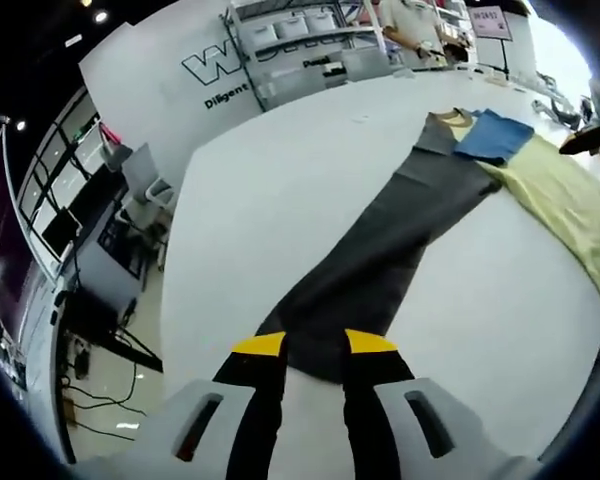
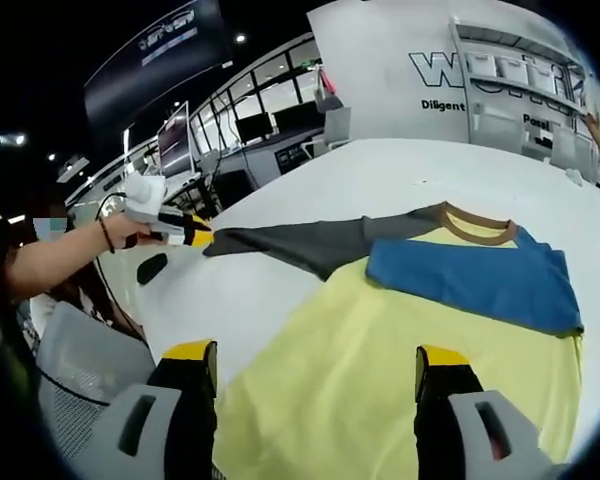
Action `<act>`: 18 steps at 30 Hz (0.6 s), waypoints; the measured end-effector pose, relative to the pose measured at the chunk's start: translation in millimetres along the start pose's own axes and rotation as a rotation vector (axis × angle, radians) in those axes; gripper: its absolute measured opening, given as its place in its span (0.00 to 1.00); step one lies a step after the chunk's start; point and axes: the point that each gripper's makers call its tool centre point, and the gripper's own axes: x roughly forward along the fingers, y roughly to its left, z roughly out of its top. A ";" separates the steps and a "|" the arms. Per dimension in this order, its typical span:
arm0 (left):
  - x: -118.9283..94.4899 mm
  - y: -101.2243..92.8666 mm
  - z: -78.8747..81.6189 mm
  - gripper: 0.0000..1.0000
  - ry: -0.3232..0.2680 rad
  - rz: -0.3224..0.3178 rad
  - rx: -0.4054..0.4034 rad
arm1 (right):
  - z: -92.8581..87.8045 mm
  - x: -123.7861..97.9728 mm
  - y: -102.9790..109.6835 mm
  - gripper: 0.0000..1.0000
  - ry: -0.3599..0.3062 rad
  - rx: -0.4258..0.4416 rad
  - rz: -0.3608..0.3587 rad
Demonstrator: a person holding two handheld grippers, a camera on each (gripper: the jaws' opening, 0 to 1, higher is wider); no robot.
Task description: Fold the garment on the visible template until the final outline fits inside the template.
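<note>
On the white bench (image 2: 400,165) the garment (image 2: 380,400) lies flat, a long-sleeved shirt with a pale yellow body, a tan collar, a blue sleeve folded across the chest, and a grey sleeve (image 1: 380,240) stretched straight out sideways toward the left gripper (image 1: 315,345). That gripper is nearer the sleeve's long axis, its jaws closed on the cuff end. Jaws of the right gripper (image 2: 315,365) stand wide apart over the yellow body, holding nothing.
</note>
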 end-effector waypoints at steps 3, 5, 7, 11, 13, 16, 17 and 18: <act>3.2 -6.6 -2.7 0.23 0.015 -0.033 -0.009 | -0.6 -0.7 0.0 0.79 0.000 0.002 0.000; 4.7 -10.3 -4.6 0.23 0.023 -0.047 -0.006 | -0.3 -1.4 -0.5 0.79 -0.003 0.005 -0.002; 6.4 -14.9 -8.1 0.23 0.039 -0.068 -0.004 | 0.2 -2.3 -1.0 0.79 -0.006 0.006 -0.004; 9.3 -13.5 -8.5 0.23 0.034 -0.072 -0.046 | 0.0 -2.4 -2.6 0.79 -0.008 0.020 -0.009; 9.4 -16.7 -10.8 0.23 0.047 -0.088 -0.057 | 0.1 -2.6 -4.0 0.79 -0.009 0.019 -0.014; 9.4 -18.3 -14.5 0.23 0.063 -0.093 -0.059 | 0.7 -2.7 -5.3 0.80 -0.010 0.023 -0.017; 9.7 -18.6 -14.2 0.22 0.058 -0.094 -0.067 | 0.7 -2.6 -5.6 0.80 -0.009 0.022 -0.018; 10.0 -17.8 -14.9 0.23 0.058 -0.092 -0.082 | 0.9 -2.7 -5.9 0.80 -0.009 0.022 -0.019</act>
